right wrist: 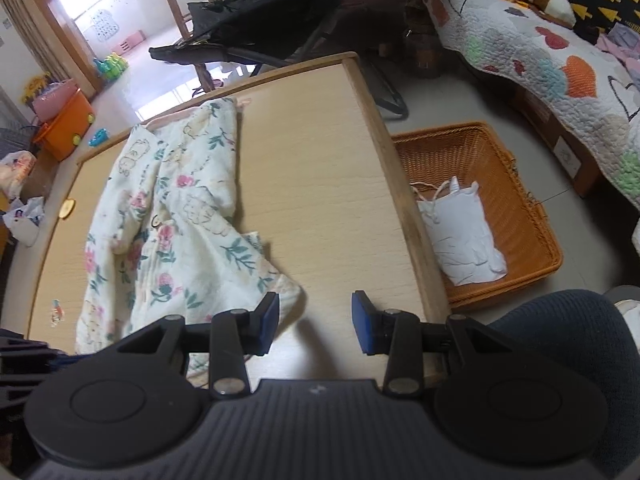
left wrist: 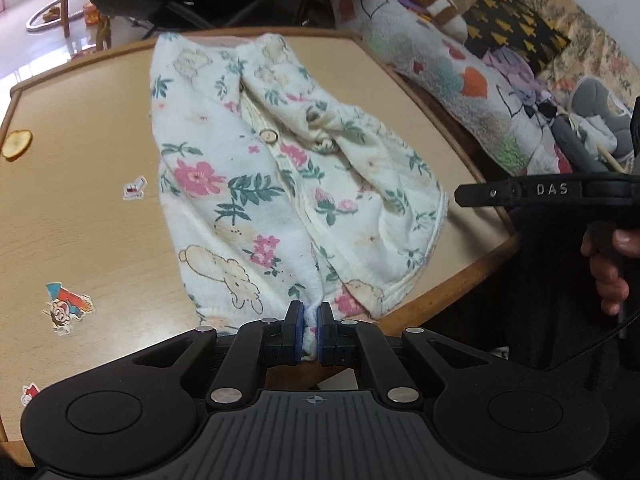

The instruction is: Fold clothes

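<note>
Garment (left wrist: 256,168): lies crumpled on table (left wrist: 80,208) | left gripper (left wrist: 311,322): clamped on near hem | right gripper (right wrist: 315,322): jaws apart, empty, just beside cloth corner | step: spreading flat | next: right grips corner, both pull taut.

My pads (left wrist: 299,322) are blue on black arms, and the garment (left wrist: 256,184) is cream, printed with pink flowers, green leaves and outlined bears. The table (right wrist: 320,168) is pale wood with a darker rim. The basket (right wrist: 516,216) is orange, holding white cloth (right wrist: 460,240); the quilt (right wrist: 540,60) is white with coloured hearts.
</note>
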Action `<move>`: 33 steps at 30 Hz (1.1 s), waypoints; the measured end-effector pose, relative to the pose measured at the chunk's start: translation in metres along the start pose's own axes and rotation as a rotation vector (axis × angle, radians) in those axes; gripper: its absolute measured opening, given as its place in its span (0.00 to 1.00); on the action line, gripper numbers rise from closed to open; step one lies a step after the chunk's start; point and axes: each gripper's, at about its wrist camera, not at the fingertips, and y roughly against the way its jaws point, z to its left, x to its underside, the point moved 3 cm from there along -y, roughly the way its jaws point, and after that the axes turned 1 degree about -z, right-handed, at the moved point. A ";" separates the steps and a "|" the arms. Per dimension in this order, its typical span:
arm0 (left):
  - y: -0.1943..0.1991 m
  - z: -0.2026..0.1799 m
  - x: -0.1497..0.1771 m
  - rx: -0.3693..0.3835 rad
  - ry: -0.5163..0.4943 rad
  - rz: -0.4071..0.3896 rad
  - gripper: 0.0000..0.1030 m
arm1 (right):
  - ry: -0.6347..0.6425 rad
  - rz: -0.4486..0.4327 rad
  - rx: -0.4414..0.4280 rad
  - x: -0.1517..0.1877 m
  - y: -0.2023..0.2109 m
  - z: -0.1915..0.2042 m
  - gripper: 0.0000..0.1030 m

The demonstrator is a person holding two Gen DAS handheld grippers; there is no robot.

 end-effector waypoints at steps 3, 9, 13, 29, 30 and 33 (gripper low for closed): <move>-0.001 -0.002 -0.001 -0.002 -0.009 0.015 0.15 | 0.001 0.004 -0.055 -0.001 -0.001 0.003 0.38; 0.008 -0.004 0.001 -0.011 0.007 0.018 0.28 | 0.031 0.002 -0.083 -0.003 -0.007 0.014 0.38; 0.018 -0.005 0.004 0.014 0.027 0.003 0.46 | 0.020 0.022 -0.079 -0.005 -0.017 0.016 0.37; 0.042 0.020 0.013 -0.016 0.146 -0.058 0.50 | 0.085 -0.005 -0.103 -0.003 -0.002 0.028 0.06; 0.043 0.021 0.014 -0.016 0.151 -0.061 0.50 | 0.096 -0.006 -0.102 -0.002 0.002 0.030 0.06; 0.044 0.023 0.014 -0.011 0.162 -0.070 0.50 | 0.134 -0.015 -0.104 0.001 0.012 0.037 0.06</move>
